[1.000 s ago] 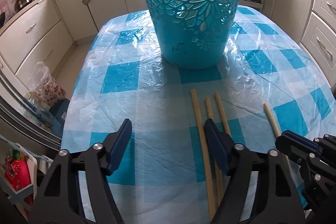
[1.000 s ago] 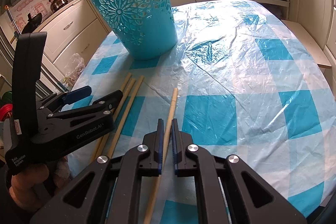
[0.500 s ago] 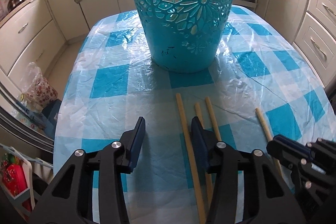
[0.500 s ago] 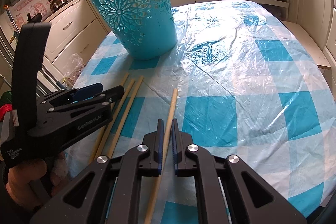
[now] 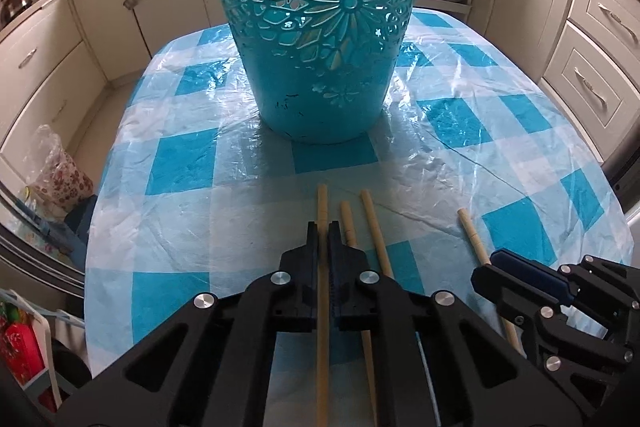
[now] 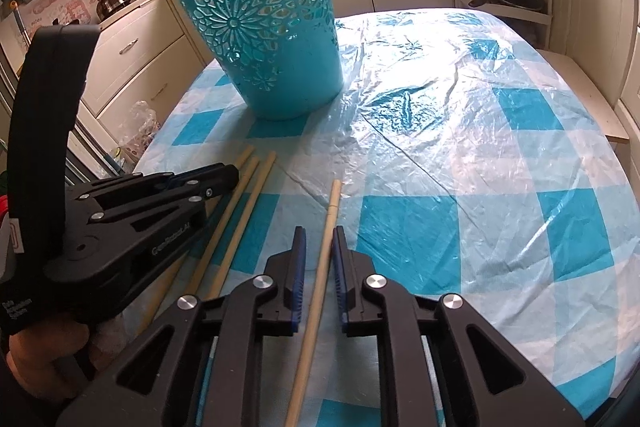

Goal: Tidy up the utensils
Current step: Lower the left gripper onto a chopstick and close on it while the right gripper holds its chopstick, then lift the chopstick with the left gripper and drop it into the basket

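Blue-checked tablecloth (image 5: pixel 192 163), cream cabinets (image 5: pixel 52 67)

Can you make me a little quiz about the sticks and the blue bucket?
1. How many chopsticks lie on the table?
2. True or false: the blue basket is tipped over.
3. Which gripper pinches the leftmost chopstick: A left gripper, B right gripper?

Key: 1. Four. 2. False, it stands upright. 3. A; the right gripper's jaws sit apart around the lone chopstick.
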{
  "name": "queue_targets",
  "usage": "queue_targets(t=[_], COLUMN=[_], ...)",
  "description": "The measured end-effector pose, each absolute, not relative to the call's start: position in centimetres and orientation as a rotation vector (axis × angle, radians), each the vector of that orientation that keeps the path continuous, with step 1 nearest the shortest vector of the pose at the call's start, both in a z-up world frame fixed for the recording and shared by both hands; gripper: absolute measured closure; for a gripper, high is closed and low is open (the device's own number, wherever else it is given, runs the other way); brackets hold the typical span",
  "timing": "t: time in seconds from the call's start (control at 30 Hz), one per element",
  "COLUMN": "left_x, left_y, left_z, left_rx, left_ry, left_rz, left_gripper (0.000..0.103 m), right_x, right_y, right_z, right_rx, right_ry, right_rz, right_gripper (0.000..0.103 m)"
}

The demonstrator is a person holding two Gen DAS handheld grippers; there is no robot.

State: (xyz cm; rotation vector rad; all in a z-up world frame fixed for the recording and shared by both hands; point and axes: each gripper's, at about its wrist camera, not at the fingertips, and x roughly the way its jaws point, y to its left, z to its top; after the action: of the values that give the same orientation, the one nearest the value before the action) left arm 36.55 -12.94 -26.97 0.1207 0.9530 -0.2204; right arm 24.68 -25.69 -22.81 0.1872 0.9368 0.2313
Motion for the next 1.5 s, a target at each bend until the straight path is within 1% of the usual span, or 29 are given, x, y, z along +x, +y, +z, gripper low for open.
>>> queue_targets(t=[0.27,0.47,0.63,0.77,0.97,1.1,1.27,1.37,1.5], left_x=[36.2,35.9,36.0,36.9,39.6,42.2,45.5,47.9,50.1], left_y=[-12.0,-9.3,-6.8,-6.1,-6.1,-8.1,-10.0,-11.1,-11.7], left_z=[-26.4,-23.2,-18.0,-12.8,-5.8,-3.3,-2.8,-4.0,-6.6], left_rx=[0.086,-0.048,-0.146,-0.190,-0.268,-0.262,-0.256,-0.264,-0.286], left_ry=[0.947,0.896,0.804,0.684,0.460,0.345,0.271,0.260,0.296], left_rz=[-0.239,-0.319,-0.360,-0.369,-0.358,-0.332,-0.284,-0.240,-0.202], left_gripper=[0.098,0.098,0.098,0.098,0.098,0.098,0.098,0.098,0.098], right_x=[24.9,25.0,25.4,25.5,25.3,25.2,25.2,25.2,25.4], right_y=[-25.2,-25.2,-25.2,-25.2,-25.2,-25.2,-25.2,-25.3,-25.5], right_z=[-22.8,-22.8,-22.8,-22.8,-22.9,-22.9,-22.9,-22.9,-22.9], right_rx=[0.170,0.171,0.174,0.182,0.191,0.196,0.197,0.207,0.225], right_ry=[0.928,0.928,0.928,0.928,0.926,0.921,0.920,0.923,0.928], right_rz=[0.232,0.236,0.240,0.242,0.245,0.249,0.255,0.260,0.267], right_gripper=[0.081,0.078,0.077,0.077,0.076,0.076,0.075,0.074,0.074])
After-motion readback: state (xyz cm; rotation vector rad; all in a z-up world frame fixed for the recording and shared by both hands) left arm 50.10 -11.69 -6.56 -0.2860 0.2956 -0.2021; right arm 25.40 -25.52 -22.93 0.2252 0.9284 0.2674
